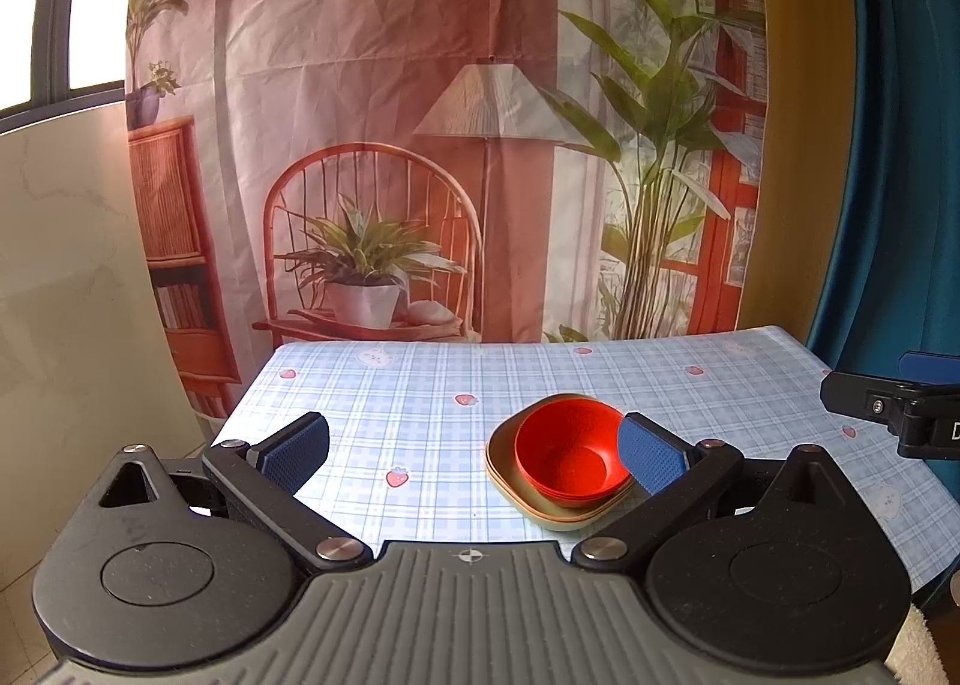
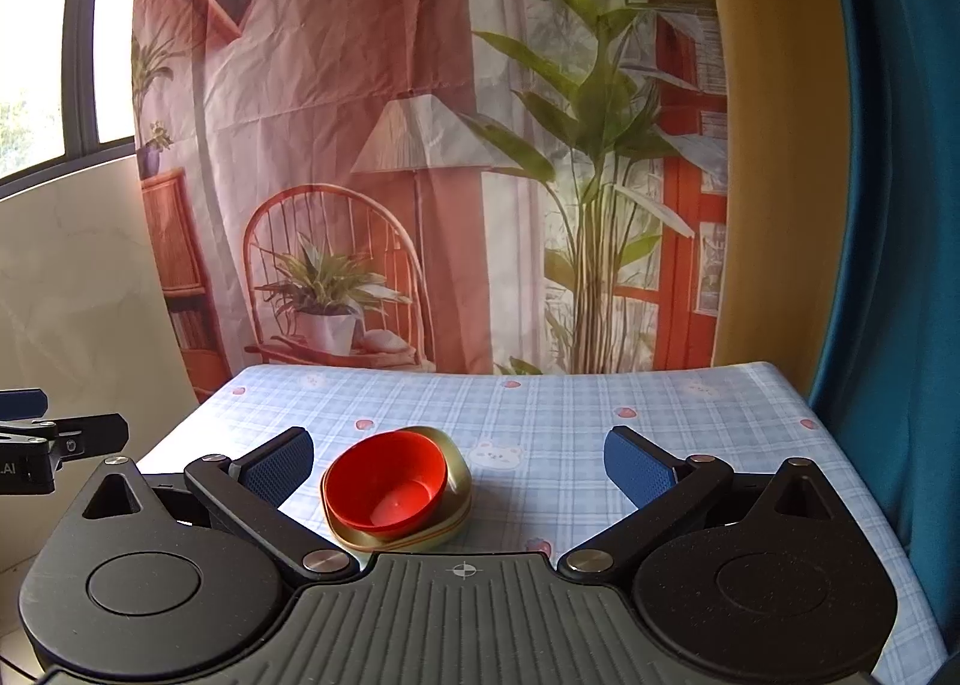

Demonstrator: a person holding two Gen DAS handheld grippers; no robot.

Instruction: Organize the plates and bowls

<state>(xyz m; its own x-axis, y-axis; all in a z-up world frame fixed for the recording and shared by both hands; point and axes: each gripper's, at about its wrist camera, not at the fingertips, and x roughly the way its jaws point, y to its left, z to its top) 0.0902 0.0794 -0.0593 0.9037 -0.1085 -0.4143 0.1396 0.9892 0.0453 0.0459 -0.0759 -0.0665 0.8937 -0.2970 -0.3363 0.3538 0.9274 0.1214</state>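
Bowls (image 1: 570, 460) in red sit nested inside a stack of tan plates (image 1: 510, 475) on a table covered with a pale blue checked cloth (image 1: 420, 385) printed with strawberries. The stack lies toward the near side of the table, roughly mid-width. In the left wrist view it rests just ahead of the left gripper (image 1: 474, 448), partly behind the blue pad of its right-hand finger; the jaws are spread wide and hold nothing. In the right wrist view the same stack (image 2: 390, 490) appears close to the left-hand finger of the right gripper (image 2: 459, 469), whose jaws are likewise spread wide and empty. Each gripper shows at the edge of the other's view, the two hanging side by side above the near edge of the table. Behind the table hangs a fabric backdrop (image 1: 420, 145) printed with a chair, a lamp and potted plants, with a window (image 1: 54, 1) to the left and a teal curtain (image 1: 900, 145) to the right.
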